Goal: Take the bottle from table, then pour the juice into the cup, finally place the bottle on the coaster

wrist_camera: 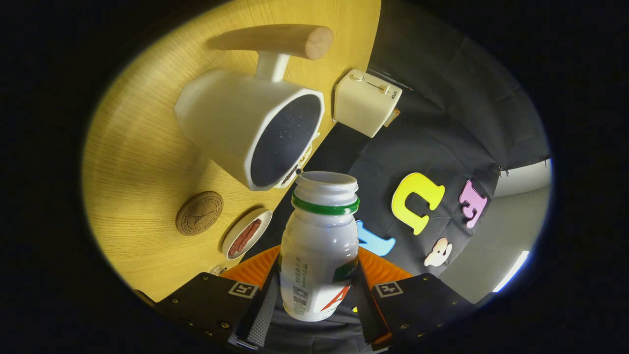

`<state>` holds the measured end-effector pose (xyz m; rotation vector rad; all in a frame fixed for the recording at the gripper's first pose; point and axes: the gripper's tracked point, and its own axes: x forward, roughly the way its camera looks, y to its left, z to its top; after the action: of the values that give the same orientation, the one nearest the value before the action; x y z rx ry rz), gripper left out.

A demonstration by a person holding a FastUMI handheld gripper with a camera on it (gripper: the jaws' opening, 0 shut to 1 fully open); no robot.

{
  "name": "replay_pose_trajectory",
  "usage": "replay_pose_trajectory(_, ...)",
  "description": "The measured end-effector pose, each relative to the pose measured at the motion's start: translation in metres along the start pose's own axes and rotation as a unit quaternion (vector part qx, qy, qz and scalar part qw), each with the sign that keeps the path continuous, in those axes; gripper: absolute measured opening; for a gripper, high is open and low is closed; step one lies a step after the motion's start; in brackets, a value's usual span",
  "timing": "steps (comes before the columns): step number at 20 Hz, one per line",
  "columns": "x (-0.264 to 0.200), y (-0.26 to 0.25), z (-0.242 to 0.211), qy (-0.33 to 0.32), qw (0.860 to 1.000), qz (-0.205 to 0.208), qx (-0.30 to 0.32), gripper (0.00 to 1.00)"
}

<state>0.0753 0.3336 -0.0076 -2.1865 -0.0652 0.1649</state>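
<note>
Small white plastic bottle (319, 246) with green neck ring, cap off, is pinched between both fingers of the gripper (314, 305). Its long axis runs toward 12 o'clock; the open mouth sits just short of the white octagonal cup (245, 128) with wooden handle, rim at 11 o'clock. Round cork coaster (199, 213) lies at 10 o'clock on the yellow wooden table (142, 162). Judgement: pour is imminent, and the mouth must reach over the rim first.
</note>
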Motion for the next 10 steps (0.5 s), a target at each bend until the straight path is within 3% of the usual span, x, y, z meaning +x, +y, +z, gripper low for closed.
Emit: replay_pose_trajectory(10,-0.001,0.013,0.005,-0.015,0.995,0.028,0.099,0.71)
